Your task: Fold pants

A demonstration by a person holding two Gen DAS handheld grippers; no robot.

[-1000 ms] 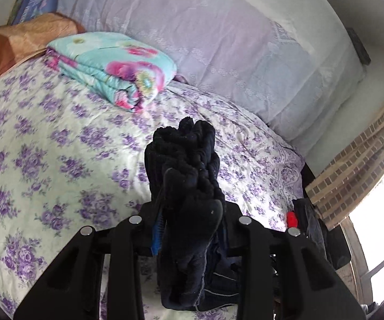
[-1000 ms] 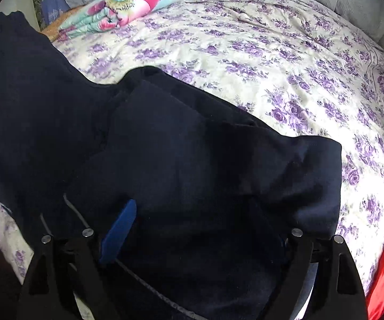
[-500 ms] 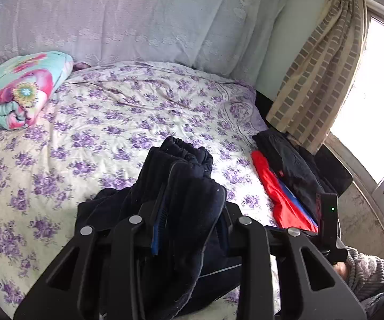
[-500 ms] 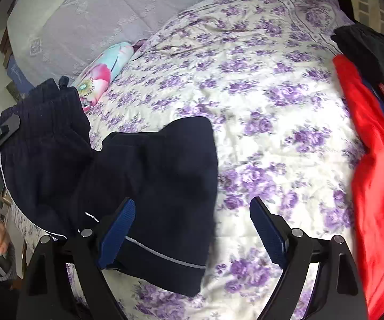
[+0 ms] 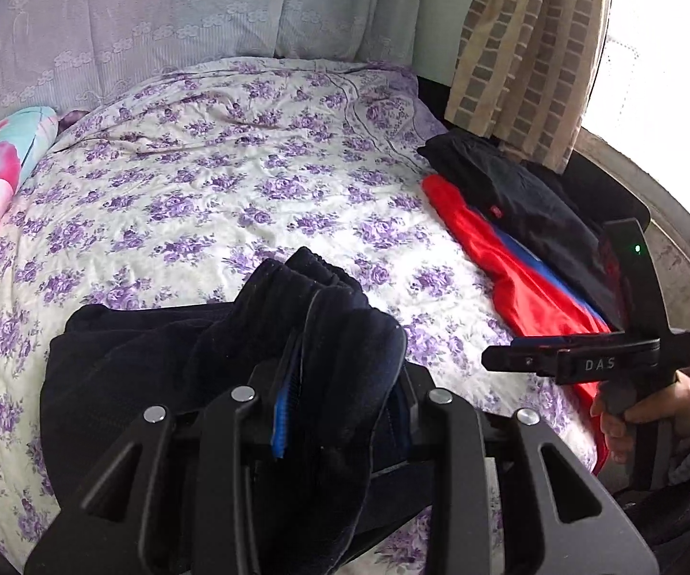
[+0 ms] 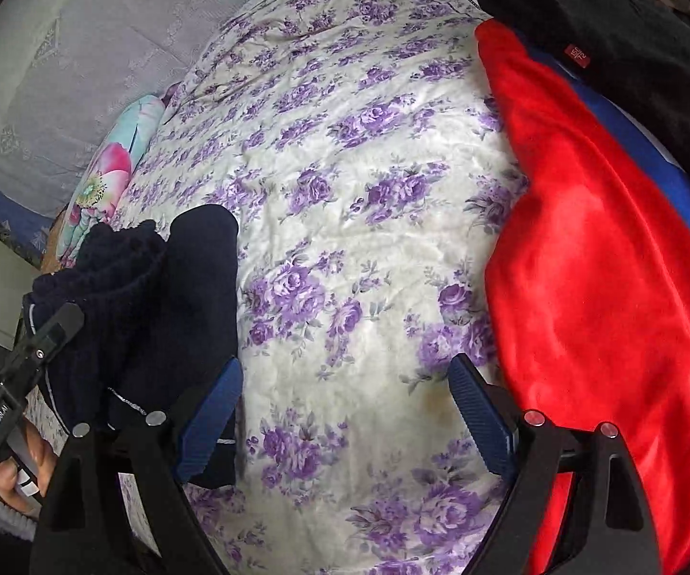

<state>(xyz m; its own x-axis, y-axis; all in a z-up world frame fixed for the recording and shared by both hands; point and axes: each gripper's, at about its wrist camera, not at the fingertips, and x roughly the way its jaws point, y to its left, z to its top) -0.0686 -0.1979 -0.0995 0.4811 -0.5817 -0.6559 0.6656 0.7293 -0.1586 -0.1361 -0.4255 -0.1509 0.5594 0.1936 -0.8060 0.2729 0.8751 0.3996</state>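
Pants (image 5: pixel 191 364) bunch upright in my clamped left claw (image 5: pixel 340 412); only the right view shows my right claw (image 6: pixel 345 412) spread wide, empty, pants at nine o'clock.

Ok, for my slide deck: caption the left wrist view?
Left gripper clamps bunched navy pants over floral bedsheet.

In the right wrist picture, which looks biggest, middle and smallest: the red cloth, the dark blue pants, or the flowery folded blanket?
1. red cloth, biggest.
2. dark blue pants, middle.
3. flowery folded blanket, smallest.

The blanket lies farther from the camera and is partly hidden, so it may really be bigger than it looks.
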